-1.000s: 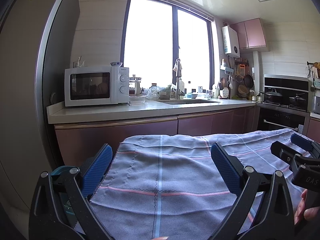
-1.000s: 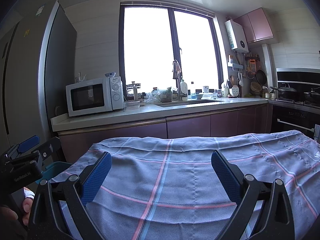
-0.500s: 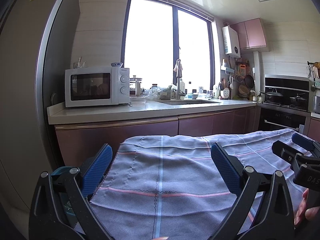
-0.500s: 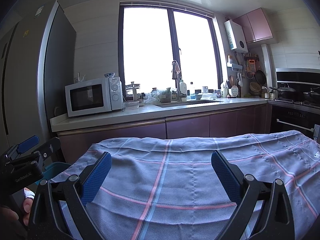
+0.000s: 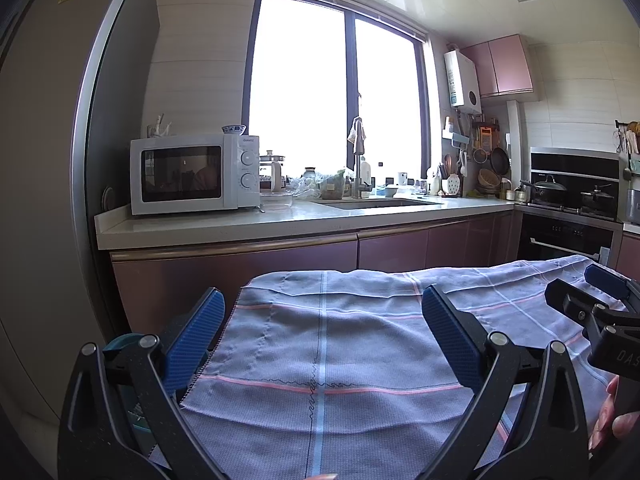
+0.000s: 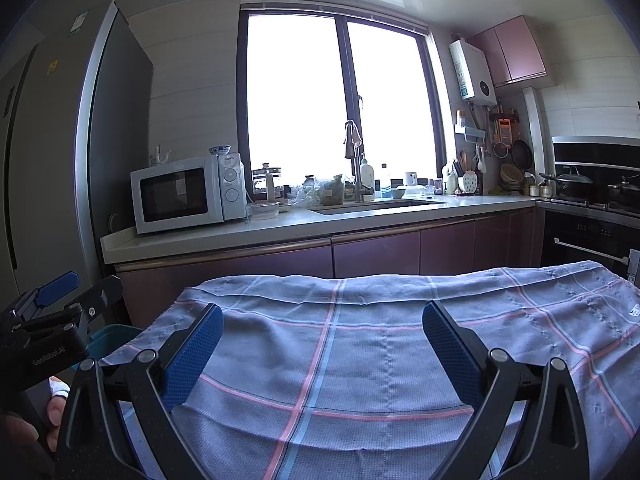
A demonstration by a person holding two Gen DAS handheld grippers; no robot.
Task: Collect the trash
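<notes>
Both grippers hover over a table draped in a grey-blue checked cloth [image 5: 320, 360] [image 6: 360, 360]. My left gripper [image 5: 322, 312] is open, with only bare cloth between its blue pads [image 5: 196, 336]. My right gripper [image 6: 323, 314] is open too, nothing between its pads [image 6: 452, 348]. Each shows at the edge of the other's view: the right gripper [image 5: 592, 308] at far right, the left gripper [image 6: 60, 312] at far left. No trash lies on the visible cloth. A teal bin [image 5: 120, 342] [image 6: 114, 338] peeks out beside the table's left edge.
Beyond the table runs a counter [image 5: 280, 224] with a white microwave [image 5: 192, 174], crumpled clear plastic [image 5: 304, 190] and a sink [image 5: 376, 202]. A tall fridge [image 5: 48, 200] stands at left, an oven and stove [image 5: 568, 216] at right. A person's fingers [image 5: 612, 420] [image 6: 52, 412] hold each handle.
</notes>
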